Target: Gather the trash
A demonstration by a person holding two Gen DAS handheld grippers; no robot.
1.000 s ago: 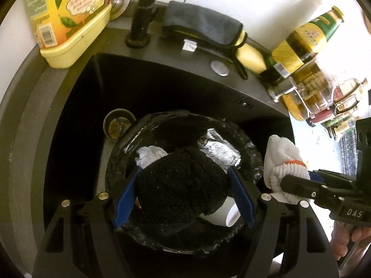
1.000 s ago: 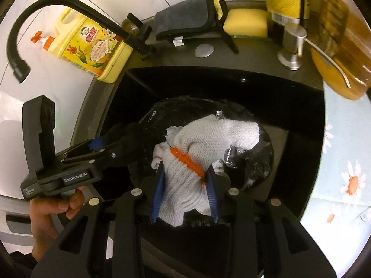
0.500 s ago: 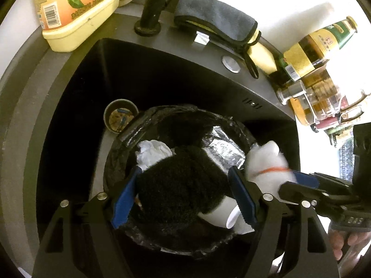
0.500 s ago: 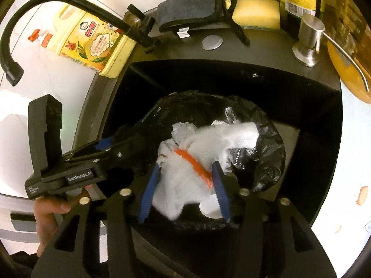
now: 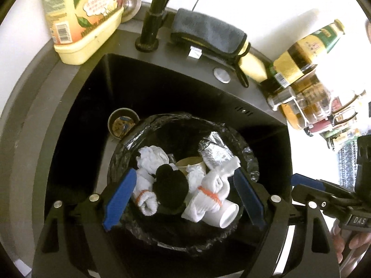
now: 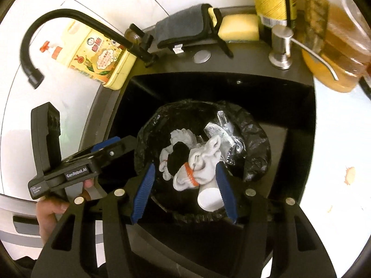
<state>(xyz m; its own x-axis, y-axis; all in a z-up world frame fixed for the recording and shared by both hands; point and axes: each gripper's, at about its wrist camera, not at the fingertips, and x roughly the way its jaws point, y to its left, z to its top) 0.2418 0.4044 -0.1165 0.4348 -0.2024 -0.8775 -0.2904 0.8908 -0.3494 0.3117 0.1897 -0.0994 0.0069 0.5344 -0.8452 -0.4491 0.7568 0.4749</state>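
Observation:
A bin lined with a black bag point(image 5: 249, 159) point(image 6: 257, 148) stands in the black sink. In it lie a black cloth point(image 5: 170, 186) point(image 6: 177, 156), a white glove with an orange band point(image 5: 208, 192) point(image 6: 199, 164), a second white glove point(image 5: 148, 176), a white paper cup point(image 5: 228, 215) point(image 6: 208, 199) and crumpled foil point(image 5: 214, 153). My left gripper point(image 5: 184, 199) is open and empty above the bin. My right gripper point(image 6: 185, 185) is open and empty above the bin too; it also shows in the left wrist view point(image 5: 308, 185).
A black sink point(image 5: 76, 120) with a drain strainer point(image 5: 123, 125). A black faucet point(image 6: 76, 20), a yellow detergent bottle point(image 5: 85, 16), a grey cloth point(image 5: 208, 32), a yellow sponge point(image 6: 238, 27), a soap pump point(image 6: 281, 46) and bottles point(image 5: 303, 53) stand on the rim and counter.
My left gripper opened and dropped the black cloth into the bin. My right gripper opened and dropped the white glove into the bin. Both grippers rose a little.

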